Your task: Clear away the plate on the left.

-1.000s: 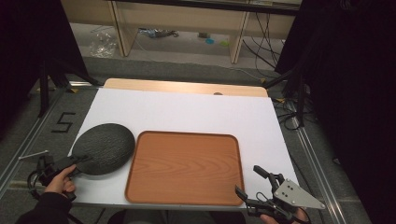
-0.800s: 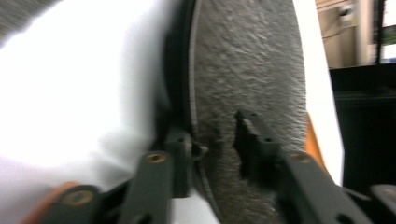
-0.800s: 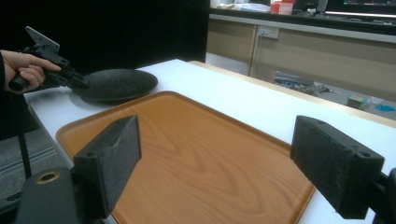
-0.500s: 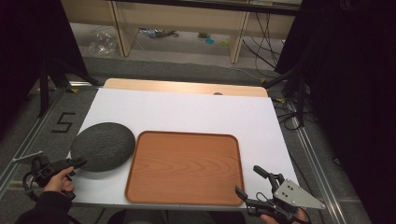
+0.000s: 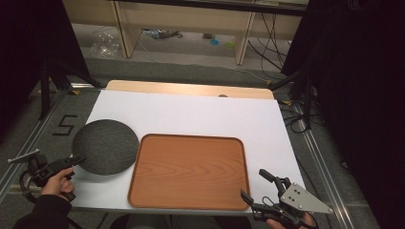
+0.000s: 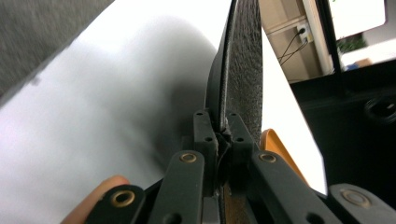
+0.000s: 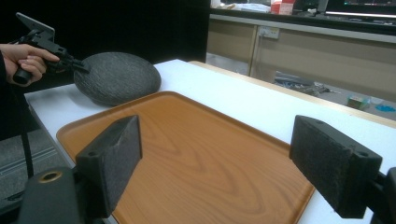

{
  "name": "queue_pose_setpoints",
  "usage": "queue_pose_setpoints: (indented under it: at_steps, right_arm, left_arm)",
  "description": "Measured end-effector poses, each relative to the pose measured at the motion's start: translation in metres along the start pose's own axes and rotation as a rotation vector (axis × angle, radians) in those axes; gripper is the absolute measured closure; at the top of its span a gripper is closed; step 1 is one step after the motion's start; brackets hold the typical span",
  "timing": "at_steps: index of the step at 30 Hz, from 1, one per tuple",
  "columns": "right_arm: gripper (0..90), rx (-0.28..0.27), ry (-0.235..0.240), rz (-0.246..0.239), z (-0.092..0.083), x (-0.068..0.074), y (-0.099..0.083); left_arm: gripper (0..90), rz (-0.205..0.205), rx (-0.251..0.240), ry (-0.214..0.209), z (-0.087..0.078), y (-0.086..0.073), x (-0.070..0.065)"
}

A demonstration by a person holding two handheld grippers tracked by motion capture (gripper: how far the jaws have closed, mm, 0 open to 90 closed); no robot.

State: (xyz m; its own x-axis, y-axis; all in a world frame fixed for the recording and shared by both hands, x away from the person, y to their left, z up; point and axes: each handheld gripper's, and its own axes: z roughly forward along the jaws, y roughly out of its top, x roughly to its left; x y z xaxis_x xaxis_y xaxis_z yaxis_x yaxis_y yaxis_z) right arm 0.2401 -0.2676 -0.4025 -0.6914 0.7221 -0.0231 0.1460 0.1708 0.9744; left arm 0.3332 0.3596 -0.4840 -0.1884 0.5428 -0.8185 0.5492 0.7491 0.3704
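A dark grey round plate (image 5: pixel 106 145) lies on the white table cover, just left of the wooden tray (image 5: pixel 188 171). My left gripper (image 5: pixel 79 158) has just been closing and is now shut on the plate's left rim. In the left gripper view the rough plate edge (image 6: pixel 243 70) stands pinched between the two black jaws (image 6: pixel 218 126), with the tray's corner (image 6: pixel 273 144) behind. My right gripper (image 5: pixel 253 183) hangs open at the tray's front right corner with nothing between its jaws. The right gripper view shows the tray (image 7: pixel 196 149), the plate (image 7: pixel 119 77) and the left gripper (image 7: pixel 81 66) on its rim.
The white cover (image 5: pixel 191 114) spreads over a wooden tabletop whose far edge (image 5: pixel 191 89) shows. Metal rails run along both sides of the table. Shelving and cables stand on the floor beyond.
The left gripper's jaws have closed on the plate's left rim and the hand has drawn slightly left. The right gripper has stayed where it was.
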Motion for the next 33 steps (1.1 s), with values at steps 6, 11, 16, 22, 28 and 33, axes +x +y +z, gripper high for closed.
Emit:
queue_pose_setpoints:
  at_steps: [6, 11, 16, 22, 28, 33]
  right_arm:
    - [18.3, -0.007, 0.001, -0.009, 0.000, -0.001, 0.000]
    - [18.6, 0.008, 0.003, -0.005, -0.001, 0.000, 0.000]
    - [18.8, 0.013, -0.006, -0.012, -0.002, 0.000, 0.001]
    - [19.0, 0.013, -0.002, -0.004, -0.002, 0.000, 0.001]
    - [19.1, 0.013, -0.002, -0.009, -0.002, 0.000, 0.001]
    - [19.1, 0.011, -0.006, -0.005, -0.002, -0.001, 0.001]
  left_arm:
    - [86.1, 0.009, -0.019, -0.001, -0.002, 0.002, -0.002]
    - [85.9, 0.013, -0.034, -0.006, -0.004, 0.004, -0.003]
    - [85.8, 0.023, -0.043, -0.001, -0.007, 0.006, -0.002]
    - [85.4, 0.006, -0.055, -0.008, -0.011, 0.010, 0.000]
    - [84.6, -0.002, -0.089, -0.005, -0.018, 0.016, 0.003]
    - [84.3, -0.021, -0.112, -0.015, -0.026, 0.019, 0.006]
